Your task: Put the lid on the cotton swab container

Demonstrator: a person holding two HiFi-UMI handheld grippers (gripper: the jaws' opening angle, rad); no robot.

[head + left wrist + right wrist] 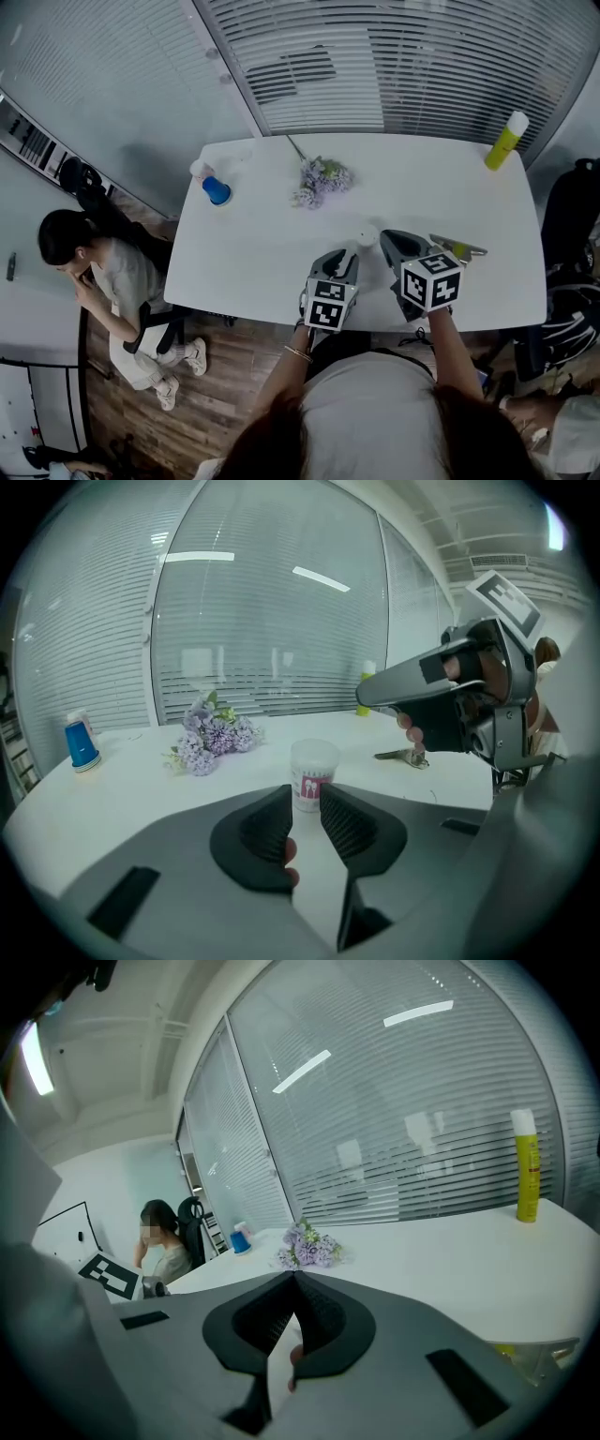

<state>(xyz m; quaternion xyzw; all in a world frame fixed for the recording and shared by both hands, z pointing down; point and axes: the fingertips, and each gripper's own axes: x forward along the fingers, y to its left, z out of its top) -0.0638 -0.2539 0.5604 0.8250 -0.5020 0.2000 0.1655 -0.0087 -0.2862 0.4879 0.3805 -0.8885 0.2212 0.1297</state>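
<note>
The cotton swab container (313, 771) stands upright, long axis vertical, by the near edge of the worktop (262, 253), about midway along it. Its top looks capped in frosted white, and no loose lid shows anywhere, so whether the lid is already seated I cannot tell.

The left hand-held gripper (305, 795) points straight at it, low and level. Its jaws stand a narrow gap apart with nothing between the pads. The container sits just beyond the tips, dead ahead, seen through the gap.

The right hand-held gripper (292, 1279) has its jaws together at the tips, empty as far as its own view shows. It hangs above the worktop, off to the container's right and aimed past it. The left one looks the better lined up, and a short push forward would bring the container between its pads.

A small metal object, perhaps keys (408, 757), lies on the near right of the worktop. Purple flowers (322, 180) lie toward the far edge, a blue cup (217, 191) sits by the far left corner, and a yellow bottle (506, 141) stands at the far right corner.

Slatted glass walls (375, 66) run behind, and a seated person (112, 281) is off the left edge.
</note>
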